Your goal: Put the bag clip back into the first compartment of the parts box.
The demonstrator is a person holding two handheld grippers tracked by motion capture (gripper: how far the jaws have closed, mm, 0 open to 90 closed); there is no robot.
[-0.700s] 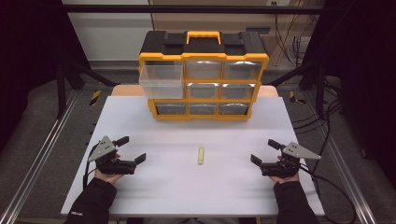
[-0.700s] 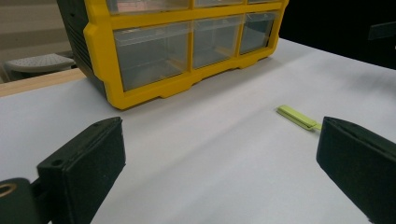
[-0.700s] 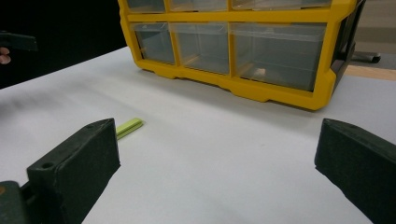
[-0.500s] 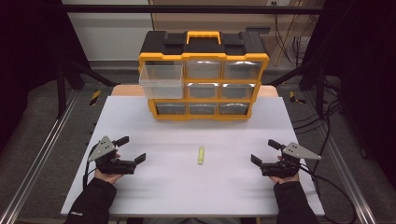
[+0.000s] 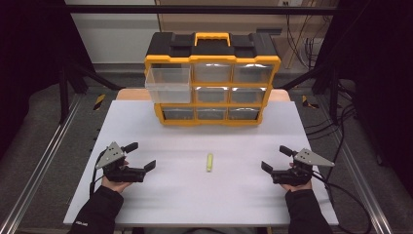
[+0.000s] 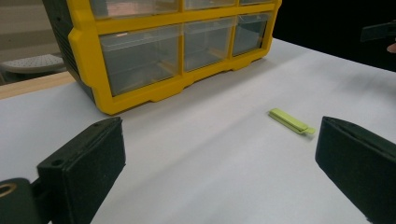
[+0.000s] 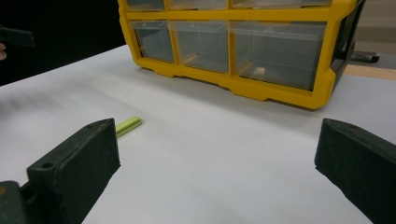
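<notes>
Grippers idle, left gripper (image 5: 138, 156) and right gripper (image 5: 276, 158) both wide open and empty; yellow-green clip (image 5: 209, 162) lies flat mid-table, at 6 o'clock from drawer organizer (image 5: 212, 80): approach low, straddling its narrow sides.

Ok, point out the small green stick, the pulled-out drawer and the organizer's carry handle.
small green stick (image 5: 209, 162), high view, middle of its length.
pulled-out drawer (image 5: 168, 85), high view, its clear front face.
carry handle (image 5: 212, 35), high view, the yellow top bar.
</notes>
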